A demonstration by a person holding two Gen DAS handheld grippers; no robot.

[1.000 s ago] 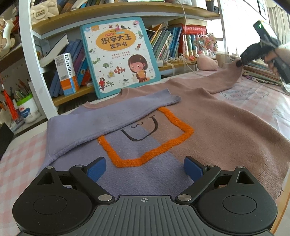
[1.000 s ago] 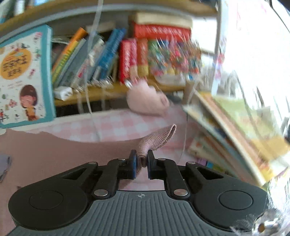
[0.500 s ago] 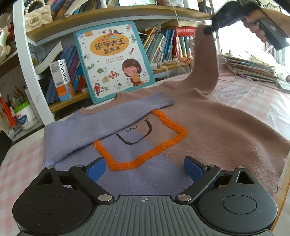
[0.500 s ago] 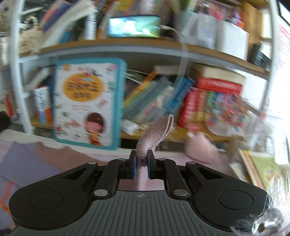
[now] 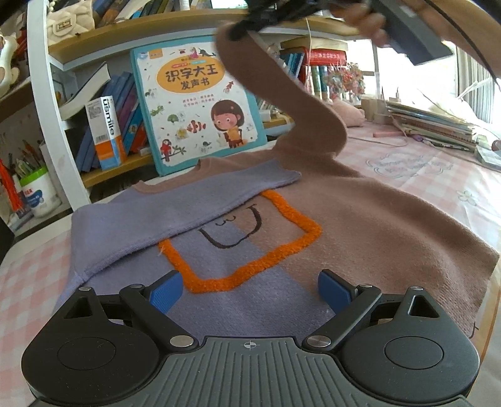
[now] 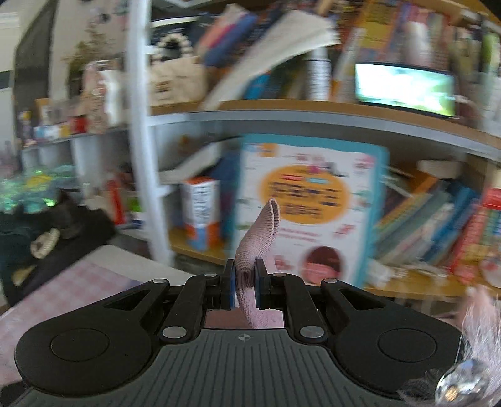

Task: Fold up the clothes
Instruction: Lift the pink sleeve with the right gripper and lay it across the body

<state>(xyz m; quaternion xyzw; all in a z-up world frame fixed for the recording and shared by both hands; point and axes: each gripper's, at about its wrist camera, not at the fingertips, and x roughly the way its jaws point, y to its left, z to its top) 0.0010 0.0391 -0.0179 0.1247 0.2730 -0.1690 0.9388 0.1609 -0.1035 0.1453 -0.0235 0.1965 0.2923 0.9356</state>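
A sweater (image 5: 360, 225), half purple and half brownish pink with an orange square outline on its chest, lies flat on the pink checked table. Its purple sleeve (image 5: 162, 216) is folded across the chest. My left gripper (image 5: 250, 288) is open, hovering low over the sweater's hem. My right gripper (image 6: 244, 281) is shut on the ribbed cuff (image 6: 260, 231) of the pink sleeve (image 5: 281, 94) and holds it high above the sweater; in the left wrist view the right gripper (image 5: 238, 29) shows at the top, the sleeve hanging from it.
A bookshelf (image 5: 175, 40) with a large children's book (image 5: 197, 100) and a white box (image 5: 106, 131) stands behind the table. A pen tub (image 5: 37, 194) is at far left. Stacked books (image 5: 438, 125) lie at the right on the table (image 5: 438, 175).
My right gripper has lifted the pink sleeve from the table at the right and swung it up and to the left over the sweater. The left gripper has stayed put, open.
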